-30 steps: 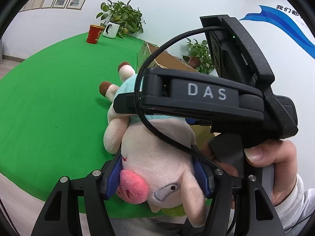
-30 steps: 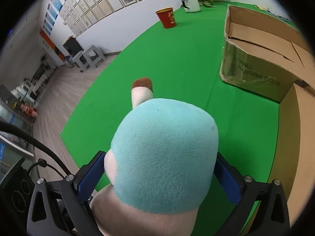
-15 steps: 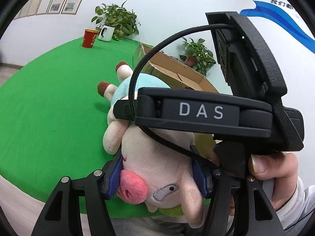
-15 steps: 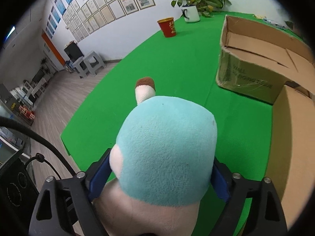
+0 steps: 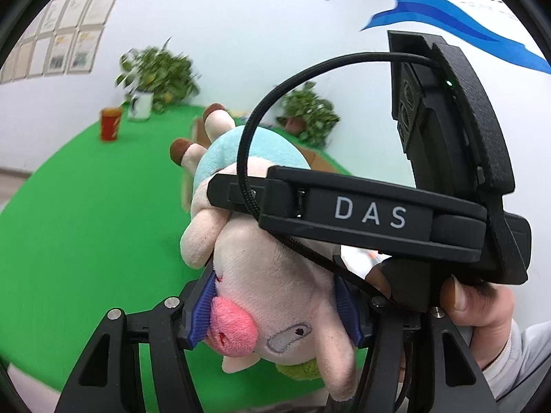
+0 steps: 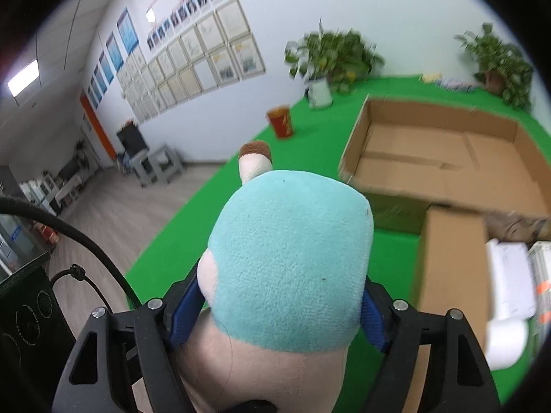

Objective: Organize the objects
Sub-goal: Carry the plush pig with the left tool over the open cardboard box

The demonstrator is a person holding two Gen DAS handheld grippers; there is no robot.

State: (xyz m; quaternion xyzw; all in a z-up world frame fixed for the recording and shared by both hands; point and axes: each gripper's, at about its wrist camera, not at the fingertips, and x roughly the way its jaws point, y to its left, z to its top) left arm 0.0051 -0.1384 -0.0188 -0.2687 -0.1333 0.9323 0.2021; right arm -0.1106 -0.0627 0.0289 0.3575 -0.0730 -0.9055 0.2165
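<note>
1. Since a second ago both views have tipped upward: the open cardboard box [image 6: 444, 158], earlier seen side-on from the right wrist, now shows its bare floor, and the plush toy [image 5: 272, 275] hangs clear above the green table cover [image 5: 86, 234], nearer the box than it was.
2. Left gripper [image 5: 275, 306]: its blue pads press on either side of the toy's pale head, about half open, the pink snout bulging out between them. Its grip looks unchanged.
3. Right gripper [image 6: 275, 313]: its jaws have just been closing, and now stand fairly wide, pads squeezing the sides of the toy's turquoise body [image 6: 292, 258]. In the left wrist view, the right tool's black frame lies across the toy's middle, held by a hand [image 5: 478, 306].
4. Where the toy is: in the air on the near side of the box, upside down in the left view, one brown-tipped foot [image 6: 256, 158] pointing towards the box's near left corner. A red cup [image 6: 280, 122] and a potted plant [image 6: 330, 62] stand beyond the box's far left corner.
5. Handling, as a judgement: light, soft and springy, so it dents under the pads and will not crack or slide easily. Firm holds are the stuffed head and trunk; thin limbs would flop or pull free.
6. Likely step: carrying it over the box rim for release inside.
</note>
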